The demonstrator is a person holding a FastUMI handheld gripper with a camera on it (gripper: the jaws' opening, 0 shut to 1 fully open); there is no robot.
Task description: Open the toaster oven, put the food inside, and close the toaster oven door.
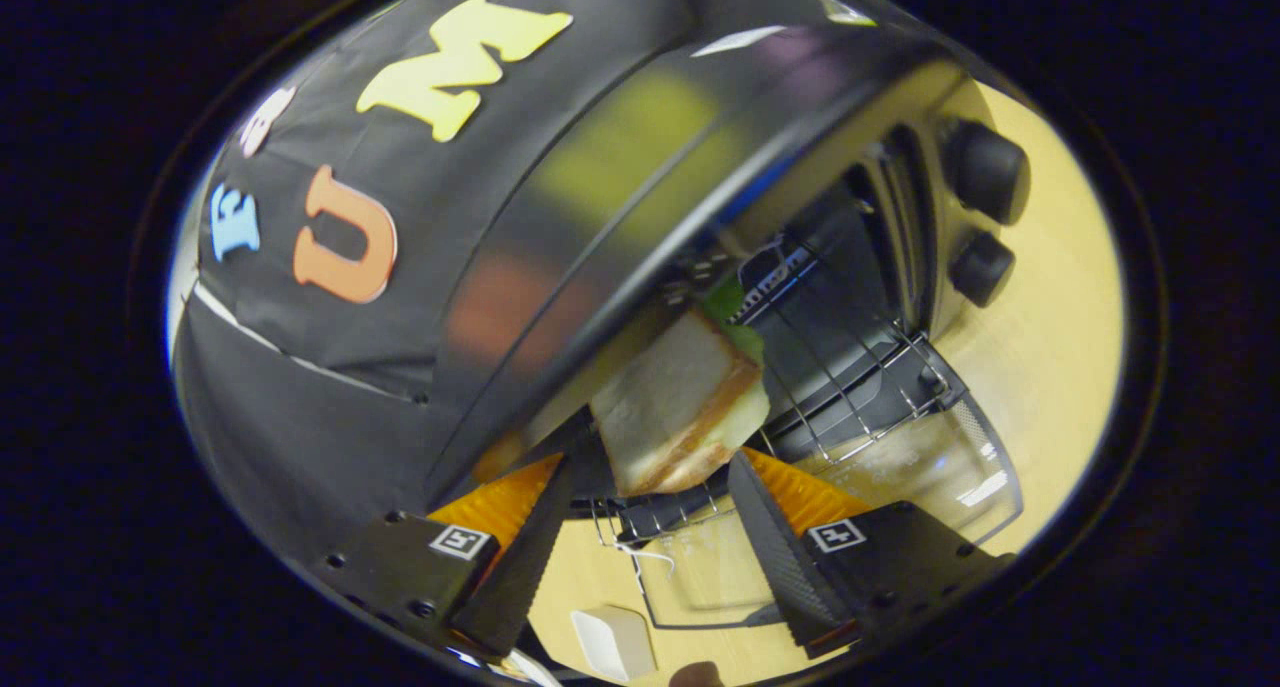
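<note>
the view is rolled hard over, so the toaster oven (pixel 640 197) runs as a slanted dark body across the scene, with its shiny top panel reflecting blurred patches of colour. its glass door (pixel 930 467) hangs open, folded down toward the pale wooden table (pixel 1050 367), and the wire rack (pixel 850 377) sticks out of the cavity over that door. two dark round knobs (pixel 985 172) sit one beside the other on the oven's control side, close to the open mouth.

the sandwich (pixel 680 407), pale bread with a browned crust edge and a bit of green leaf at its far end, lies at the front of the oven opening, on or just over the near end of the rack. it sits just ahead of the gripper (pixel 650 512), slightly beyond the fingertips.

the gripper's fingers (pixel 765 527) are spread apart with a clear gap between them; neither one touches the sandwich, so the claw is open and empty. a small square marker shows on each finger mount.

a small pale rounded tile (pixel 615 642) lies on the table just behind the fingers.
</note>
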